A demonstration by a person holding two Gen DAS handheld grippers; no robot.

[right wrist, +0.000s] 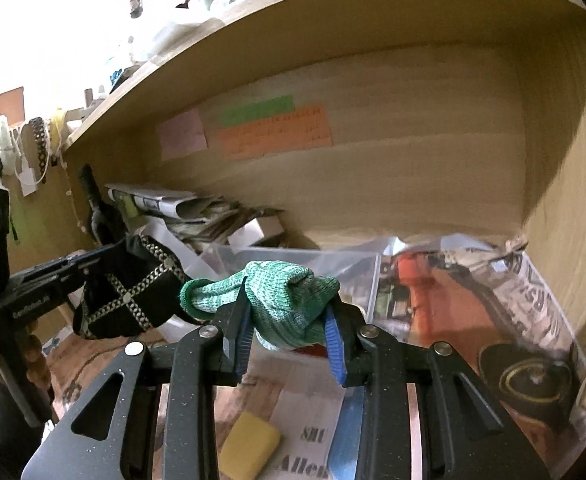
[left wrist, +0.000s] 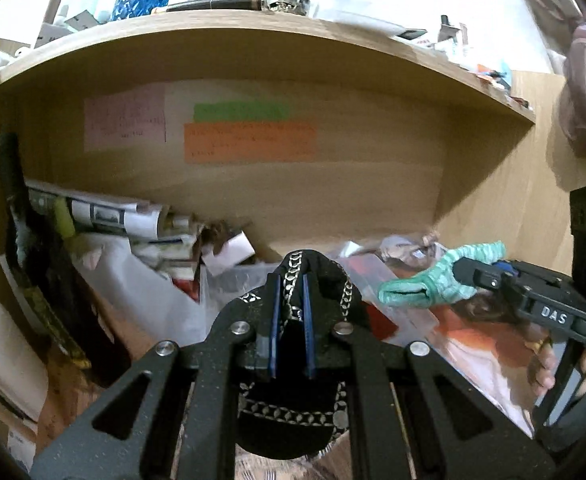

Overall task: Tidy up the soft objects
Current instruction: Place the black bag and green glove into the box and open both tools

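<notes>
My left gripper (left wrist: pixel 291 280) is shut on a black cloth with a silver chain pattern (left wrist: pixel 325 280) and holds it up in front of the wooden shelf bay. It also shows in the right wrist view (right wrist: pixel 133 292). My right gripper (right wrist: pixel 289 300) is shut on a green knitted sock (right wrist: pixel 281 292) and holds it above a clear plastic box (right wrist: pixel 345 264). The sock also shows at the right of the left wrist view (left wrist: pixel 433 280). A yellow sponge (right wrist: pixel 249 444) lies on papers below the right gripper.
The shelf bay has a wooden back wall (right wrist: pixel 393 168) with pink, green and orange paper notes. Rolled newspapers and small boxes (left wrist: pixel 133 220) pile up at the back left. Magazines (right wrist: pixel 473 300) cover the floor at the right. A cluttered shelf top (left wrist: pixel 213 4) runs above.
</notes>
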